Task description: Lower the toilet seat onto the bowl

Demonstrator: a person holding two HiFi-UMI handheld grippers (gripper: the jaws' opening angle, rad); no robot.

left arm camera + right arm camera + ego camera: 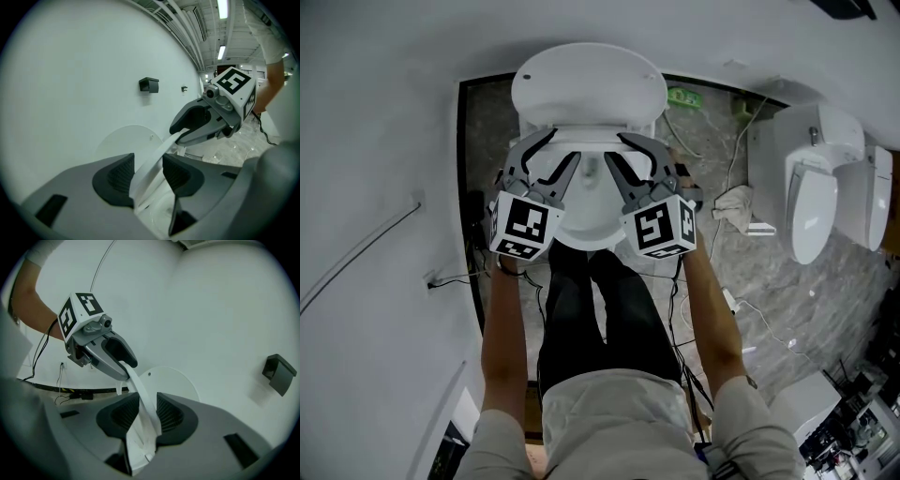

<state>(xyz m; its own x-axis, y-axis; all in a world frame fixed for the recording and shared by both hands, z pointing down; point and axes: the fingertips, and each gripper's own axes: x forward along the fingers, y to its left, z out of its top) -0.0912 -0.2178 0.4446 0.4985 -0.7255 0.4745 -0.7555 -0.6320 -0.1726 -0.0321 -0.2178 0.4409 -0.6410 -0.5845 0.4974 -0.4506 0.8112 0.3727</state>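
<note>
Left gripper and right gripper are each pinching a side of the seat. It's hanging tilted over the bowl, about halfway down I'd guess, so the final drop is still waiting. Lid is leaning back against the white wall. Dark stone floor is carrying loose cables, with spare toilets sitting off right.
</note>
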